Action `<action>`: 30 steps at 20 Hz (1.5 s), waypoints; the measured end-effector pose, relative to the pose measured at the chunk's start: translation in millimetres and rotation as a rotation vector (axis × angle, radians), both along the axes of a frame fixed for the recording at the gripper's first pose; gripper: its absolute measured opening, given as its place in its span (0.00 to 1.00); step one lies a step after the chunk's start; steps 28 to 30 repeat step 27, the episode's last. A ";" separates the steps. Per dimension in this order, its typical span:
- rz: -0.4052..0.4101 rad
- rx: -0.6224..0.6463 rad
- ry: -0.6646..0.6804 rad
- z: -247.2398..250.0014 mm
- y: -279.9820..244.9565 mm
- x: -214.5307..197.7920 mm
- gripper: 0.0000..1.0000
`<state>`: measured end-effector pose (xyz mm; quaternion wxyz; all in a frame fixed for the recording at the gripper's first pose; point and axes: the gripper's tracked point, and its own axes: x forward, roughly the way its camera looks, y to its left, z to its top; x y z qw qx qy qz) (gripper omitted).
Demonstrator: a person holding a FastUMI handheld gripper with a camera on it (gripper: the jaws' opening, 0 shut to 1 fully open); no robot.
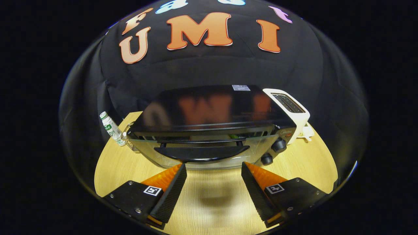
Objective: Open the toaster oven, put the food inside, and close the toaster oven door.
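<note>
Your gripper (214, 168) hangs above the round wooden table (303, 163) with its fingers spread wide apart and nothing between them. The toaster oven (212, 124) sits at twelve o'clock just ahead of the fingertips, close enough that the lower edge of its glass door (209, 155) lies almost level with them.

You are looking at a black box with a glossy flat top that mirrors the booth wall and carries a small pale sticker (241, 87) near its back edge. The door is clear glass with a broad, dark, curved handle (200, 152) across it. It appears tilted a little outward at the top, leaving a narrow gap, though you cannot tell for sure. Through that gap a bit of something green (233, 136) shows inside. Two round black knobs (278, 145) stand one above the other on the oven's front at about two o'clock from your fingers.

A white slot toaster (289, 106) stands just beside the oven at one o'clock. A small white and green bottle (111, 128) stands at ten o'clock, near the table's rim.
</note>
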<state>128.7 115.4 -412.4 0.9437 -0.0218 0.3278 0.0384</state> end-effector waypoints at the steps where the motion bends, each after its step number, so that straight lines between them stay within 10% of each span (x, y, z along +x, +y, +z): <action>1: -0.003 0.008 -0.004 1.3 0.9 2.2 1.00; 10: -0.031 0.029 -0.041 43.1 -37.7 -18.1 1.00; 23: -0.142 0.046 -0.444 299.7 -162.0 -40.2 0.99; 30: -0.149 0.078 -0.530 355.4 -183.0 -65.2 0.99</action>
